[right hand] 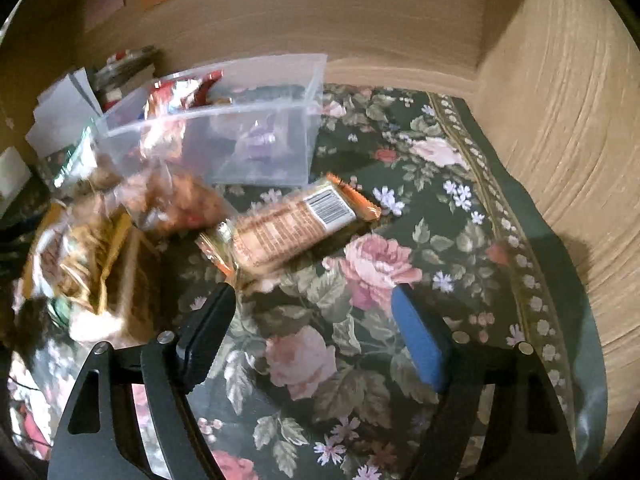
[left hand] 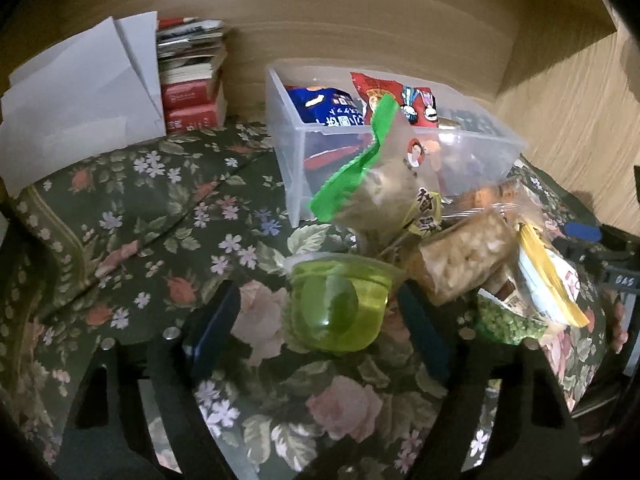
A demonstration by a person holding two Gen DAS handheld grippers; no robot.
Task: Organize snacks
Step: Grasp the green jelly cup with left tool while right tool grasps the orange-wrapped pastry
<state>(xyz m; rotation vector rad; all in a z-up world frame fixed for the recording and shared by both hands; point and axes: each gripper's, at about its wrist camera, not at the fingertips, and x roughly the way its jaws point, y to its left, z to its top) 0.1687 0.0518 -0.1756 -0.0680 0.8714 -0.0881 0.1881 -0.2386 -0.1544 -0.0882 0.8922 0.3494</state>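
snack packets (left hand: 352,104) upright inside clear bin (left hand: 400,160); left claw (left hand: 320,312) released around jelly cup (left hand: 340,300); right claw (right hand: 316,312) released.

1. This looks like a room in a home, not a shop or a lab.
2. A dark cloth (left hand: 132,236) with roses and small flowers covers the table.
3. Wood-grain panels (right hand: 400,20) stand behind and at the right, like the walls of a cabinet or alcove.
4. Books (left hand: 192,80) are stacked beside loose white papers (left hand: 80,92).
5. A clear bin (left hand: 400,152) keeps snack bags (left hand: 400,100), and more lie near it.
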